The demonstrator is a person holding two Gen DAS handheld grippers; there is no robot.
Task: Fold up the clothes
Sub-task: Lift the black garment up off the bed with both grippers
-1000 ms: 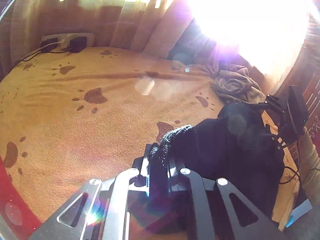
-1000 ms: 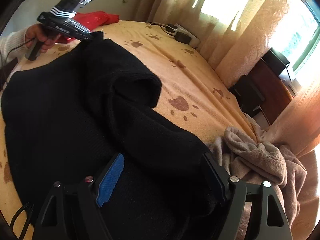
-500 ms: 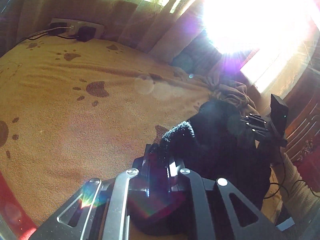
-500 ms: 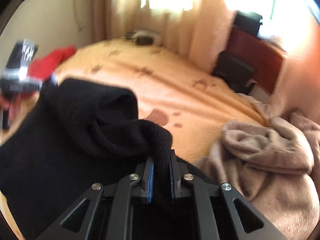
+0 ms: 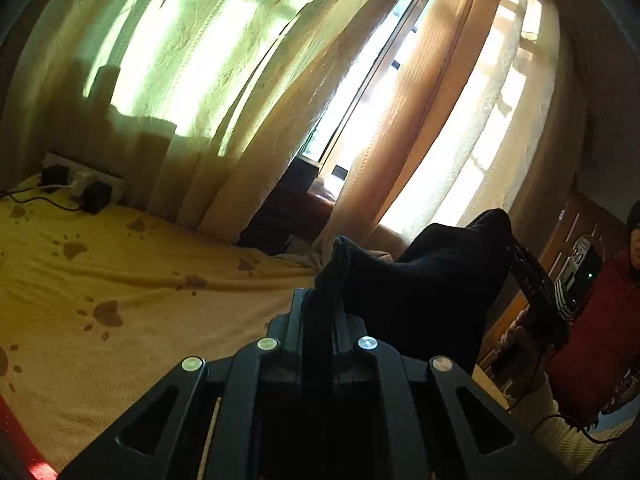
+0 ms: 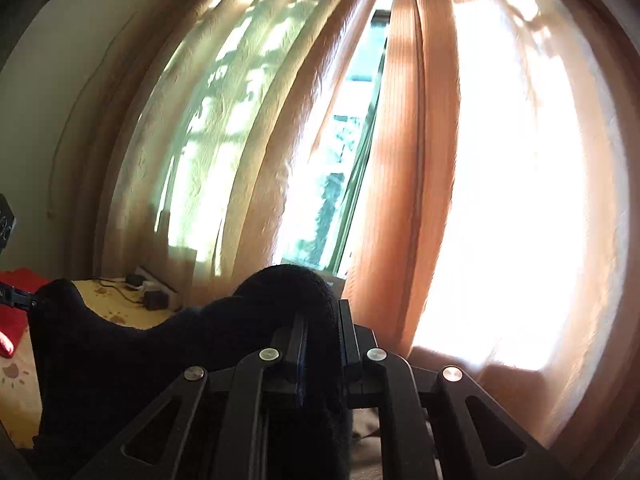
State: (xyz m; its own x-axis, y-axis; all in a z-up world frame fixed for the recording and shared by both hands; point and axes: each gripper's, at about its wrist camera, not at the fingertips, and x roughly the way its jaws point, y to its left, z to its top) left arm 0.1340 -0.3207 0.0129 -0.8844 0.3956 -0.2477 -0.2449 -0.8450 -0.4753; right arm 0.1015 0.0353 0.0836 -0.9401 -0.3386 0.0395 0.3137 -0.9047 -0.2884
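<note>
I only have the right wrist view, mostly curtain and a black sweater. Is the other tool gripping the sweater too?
Observer: Yes, the left tool is shut on an edge of the black sweater.
Operator: What's under it?
Observer: A yellow bedspread with brown paw prints, bare beneath the sweater.
Operator: Can you see my right tool from there?
Observer: Yes, the right tool is at the sweater's far end, a hand around its handle.
</note>
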